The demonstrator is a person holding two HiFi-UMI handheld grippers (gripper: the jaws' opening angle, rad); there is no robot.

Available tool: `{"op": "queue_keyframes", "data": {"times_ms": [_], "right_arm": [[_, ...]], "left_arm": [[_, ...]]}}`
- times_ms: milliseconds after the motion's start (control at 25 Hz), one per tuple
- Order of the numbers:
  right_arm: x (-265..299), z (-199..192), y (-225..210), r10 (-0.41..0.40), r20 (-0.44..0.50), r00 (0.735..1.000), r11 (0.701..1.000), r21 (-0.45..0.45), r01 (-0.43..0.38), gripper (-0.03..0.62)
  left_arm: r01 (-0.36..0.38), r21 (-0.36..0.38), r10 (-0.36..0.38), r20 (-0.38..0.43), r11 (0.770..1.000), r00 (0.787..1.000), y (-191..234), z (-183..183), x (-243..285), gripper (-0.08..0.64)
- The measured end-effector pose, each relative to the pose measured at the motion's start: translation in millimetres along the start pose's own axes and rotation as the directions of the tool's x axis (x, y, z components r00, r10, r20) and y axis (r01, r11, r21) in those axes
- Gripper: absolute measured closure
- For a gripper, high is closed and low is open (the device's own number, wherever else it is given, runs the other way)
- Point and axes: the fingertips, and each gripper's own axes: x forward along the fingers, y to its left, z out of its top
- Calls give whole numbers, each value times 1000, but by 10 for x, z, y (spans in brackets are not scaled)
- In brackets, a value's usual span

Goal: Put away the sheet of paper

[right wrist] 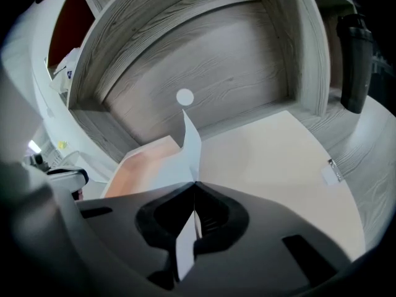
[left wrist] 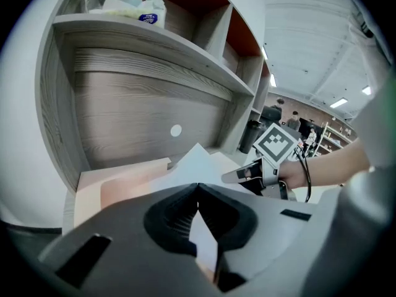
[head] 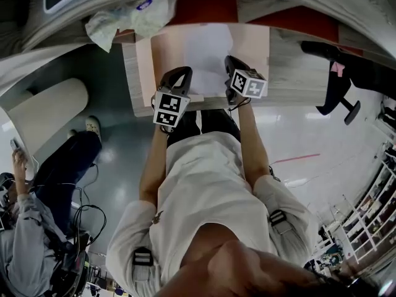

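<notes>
A white sheet of paper (head: 207, 57) lies on a peach desk mat (head: 159, 60) inside a grey wooden desk alcove. Both grippers hold its near edge. In the left gripper view my left gripper (left wrist: 198, 187) is shut on the sheet of paper (left wrist: 199, 161), which runs between the pads and out toward the back panel. My right gripper (right wrist: 195, 187) is likewise shut on the paper (right wrist: 190, 146), and the sheet curls up in a ridge ahead of it. In the head view the left gripper (head: 178, 82) and the right gripper (head: 233, 73) sit side by side at the desk's front edge.
A crumpled plastic bag (head: 131, 16) rests on the shelf above the alcove. A black bottle (right wrist: 354, 57) stands at the desk's right. A black office chair (head: 337, 73) is to the right, and a seated person (head: 37, 184) to the left. A white disc (right wrist: 184, 96) marks the back panel.
</notes>
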Motion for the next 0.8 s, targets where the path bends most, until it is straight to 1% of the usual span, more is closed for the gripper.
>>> {"op": "queue_keyframes", "data": {"times_ms": [200,560,800], "right_arm": [[126,-118,262,32,-43,999,997,-62,-35,574],[316,-268,671,66,-107,992,980,-179,-84,574],[391,-377,801,66,-139,988,978,-189,-92,574]], "left_arm": [[-22,-20,22,-9,1000,1000,98,-82,-57,540],[-57,-52,57,-18,997,998,249,-223,-154,540],[-66,-61,65,-16,996,998,309,-260,-232,540]]}}
